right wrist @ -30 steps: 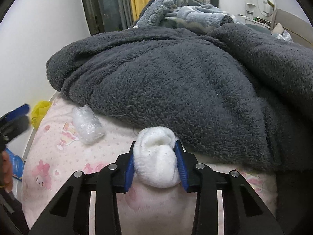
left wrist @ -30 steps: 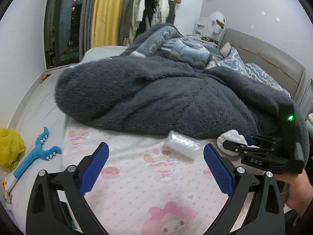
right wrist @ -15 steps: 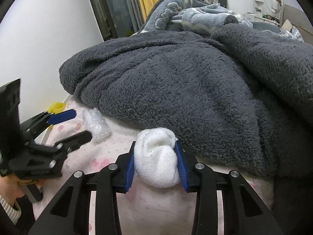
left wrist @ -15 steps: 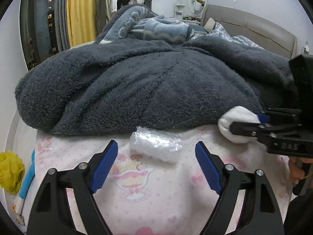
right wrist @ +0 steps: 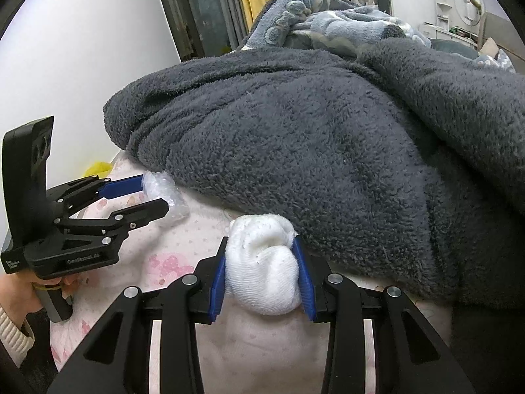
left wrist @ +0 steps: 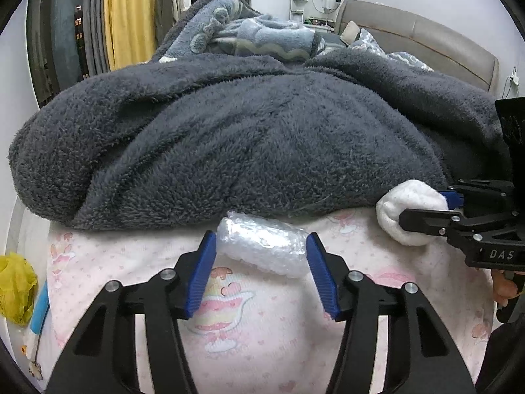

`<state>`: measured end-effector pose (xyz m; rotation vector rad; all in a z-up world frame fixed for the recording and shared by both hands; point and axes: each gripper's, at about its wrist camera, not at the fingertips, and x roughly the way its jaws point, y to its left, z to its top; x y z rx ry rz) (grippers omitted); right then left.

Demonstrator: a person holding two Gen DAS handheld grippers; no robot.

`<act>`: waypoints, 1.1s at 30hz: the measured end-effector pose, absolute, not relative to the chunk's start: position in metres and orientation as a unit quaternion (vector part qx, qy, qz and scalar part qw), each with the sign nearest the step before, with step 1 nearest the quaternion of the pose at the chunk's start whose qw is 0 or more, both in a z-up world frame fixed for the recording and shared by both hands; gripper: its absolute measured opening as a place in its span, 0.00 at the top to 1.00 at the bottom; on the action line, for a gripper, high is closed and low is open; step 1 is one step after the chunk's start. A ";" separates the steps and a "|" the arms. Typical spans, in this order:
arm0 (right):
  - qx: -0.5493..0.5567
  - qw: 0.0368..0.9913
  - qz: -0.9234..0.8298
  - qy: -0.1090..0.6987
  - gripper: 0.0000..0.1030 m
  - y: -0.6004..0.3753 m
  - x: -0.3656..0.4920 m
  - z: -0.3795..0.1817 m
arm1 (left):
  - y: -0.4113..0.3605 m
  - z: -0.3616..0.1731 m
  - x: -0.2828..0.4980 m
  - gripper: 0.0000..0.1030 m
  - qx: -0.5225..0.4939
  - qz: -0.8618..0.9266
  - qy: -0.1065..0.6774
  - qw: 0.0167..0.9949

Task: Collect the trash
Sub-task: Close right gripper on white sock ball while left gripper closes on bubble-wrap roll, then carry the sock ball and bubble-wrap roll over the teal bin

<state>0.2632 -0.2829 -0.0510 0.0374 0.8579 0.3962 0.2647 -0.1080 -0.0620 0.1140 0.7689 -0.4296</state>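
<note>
The left gripper (left wrist: 261,271) stood with its blue pads apart, straddling the plastic wad (left wrist: 262,250), one pad at each end and neither seen to bite; from the right wrist view the same jaws bracketed the wad (right wrist: 163,193) with daylight showing between them. Over on the other side, the right gripper (right wrist: 261,279) was clamped firm on the white sock (right wrist: 262,269), pads pressed into both flanks, the cloth bulging out front and top. The wad lay on the pink sheet (left wrist: 262,328), tucked right against the edge of the grey blanket (left wrist: 229,138), and the sock sat just beside that same edge, well to the wad's right. That wad looked like crumpled clear film: surely light, soft, crackly and a touch slick, so it would likely squash flat under a squeeze and could squirt out if taken by a corner. The safest hold, I judged, was across its thick middle, pads low near the sheet, closing until the film bunched. The sock was soft and grippy, and it seemed secure as held. One hazard: the blanket's fuzzy hem sat so close behind the wad that a deep reach might pinch fleece too. Off at the left edge lay a yellow bag (left wrist: 16,287), well apart from the action.
</note>
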 end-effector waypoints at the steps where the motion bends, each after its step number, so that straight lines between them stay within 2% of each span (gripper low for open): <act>1: 0.020 0.891 0.190 0.411 0.63 -0.282 0.262 -0.048 | -0.107 -0.061 0.264 0.43 0.054 -0.209 0.371 0.903; 14: 0.032 0.898 0.209 0.386 0.63 -0.228 0.251 -0.021 | -0.071 -0.047 0.234 0.43 0.044 -0.201 0.376 0.903; 33: -0.002 0.890 0.271 0.367 0.63 -0.105 0.223 0.003 | 0.052 -0.038 0.183 0.43 -0.007 -0.120 0.390 0.913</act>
